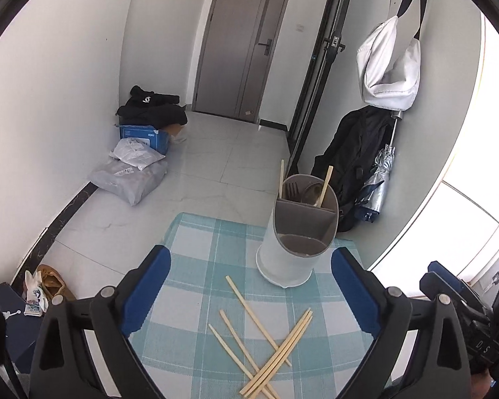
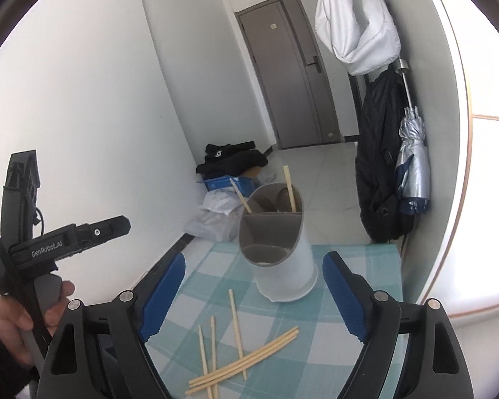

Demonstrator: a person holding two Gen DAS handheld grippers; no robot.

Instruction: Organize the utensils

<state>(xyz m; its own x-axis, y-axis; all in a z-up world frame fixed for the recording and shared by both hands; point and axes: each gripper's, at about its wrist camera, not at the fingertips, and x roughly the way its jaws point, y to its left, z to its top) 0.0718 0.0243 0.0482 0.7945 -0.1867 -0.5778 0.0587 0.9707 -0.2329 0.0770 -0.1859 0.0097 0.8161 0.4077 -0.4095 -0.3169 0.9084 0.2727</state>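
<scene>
A white utensil holder (image 1: 291,256) (image 2: 281,266) with grey compartments stands on a checked blue-and-white cloth (image 1: 196,249) (image 2: 359,262). Two wooden chopsticks (image 1: 325,186) (image 2: 289,188) stick up from its far compartment beside a dark fork and a spoon. Several loose chopsticks (image 1: 266,345) (image 2: 239,345) lie crossed on the cloth in front of the holder. My left gripper (image 1: 249,279) is open above them, nothing between its blue pads. My right gripper (image 2: 251,286) is open too, empty, just short of the holder.
The cloth covers a small table whose far edge drops to a tiled floor. On the floor lie parcels (image 1: 129,176) and black clothes (image 1: 153,106). A black bag (image 2: 382,179), a folded umbrella (image 2: 412,166) and a white bag (image 2: 356,20) hang at right. A person's hand (image 2: 16,319) holds the left tool.
</scene>
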